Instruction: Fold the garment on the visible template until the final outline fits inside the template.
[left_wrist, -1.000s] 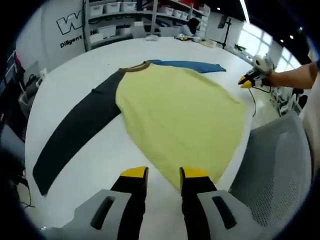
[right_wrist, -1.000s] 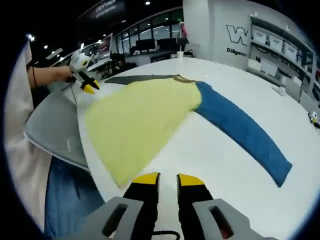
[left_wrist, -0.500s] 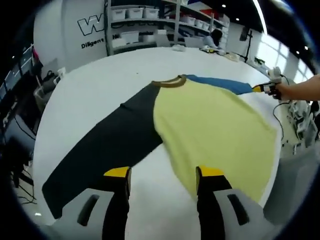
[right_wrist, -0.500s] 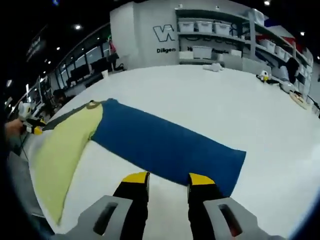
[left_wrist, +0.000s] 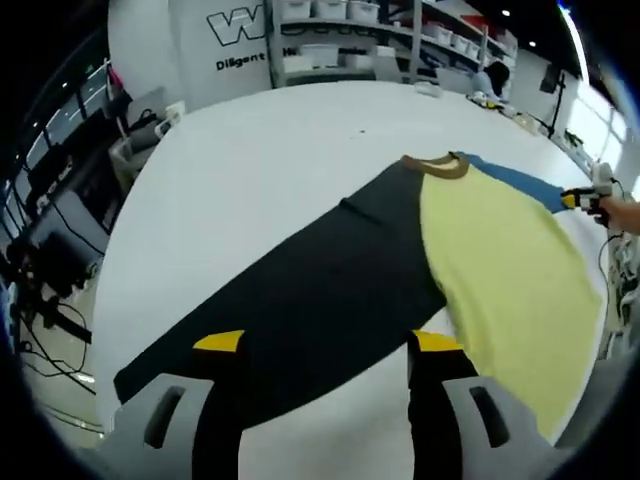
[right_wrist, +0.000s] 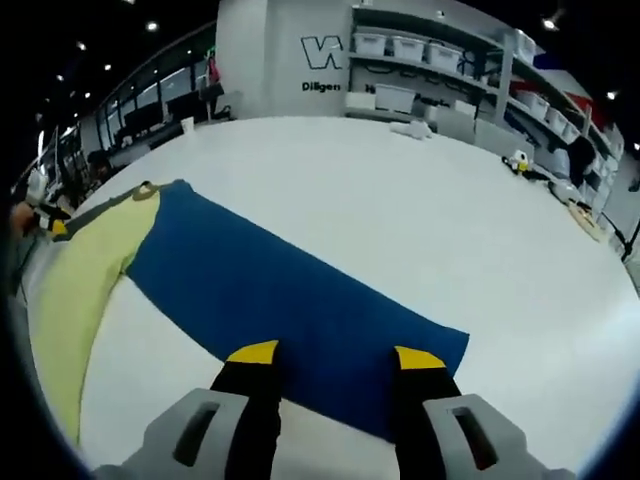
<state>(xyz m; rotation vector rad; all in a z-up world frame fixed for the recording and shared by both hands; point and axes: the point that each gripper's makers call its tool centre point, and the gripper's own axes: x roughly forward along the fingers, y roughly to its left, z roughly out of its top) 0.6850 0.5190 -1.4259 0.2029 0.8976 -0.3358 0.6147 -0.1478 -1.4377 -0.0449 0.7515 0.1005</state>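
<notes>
A long-sleeved shirt lies flat on the white table: yellow body, brown collar, dark grey sleeve, blue sleeve. My left gripper stands open just above the dark sleeve, its yellow-tipped jaws astride the sleeve's lower part. In the right gripper view my right gripper is open over the blue sleeve near its cuff end. The right gripper also appears small at the far edge of the left gripper view, beside the blue sleeve.
Shelves with white bins and a wall with lettering stand beyond the table. Cables and equipment lie off the table's left edge. Small items sit on the table's far side.
Both views have swung outward along the sleeves. My left gripper now hovers over the dark sleeve, and my right has come nearer the blue sleeve's cuff with wider jaws.
</notes>
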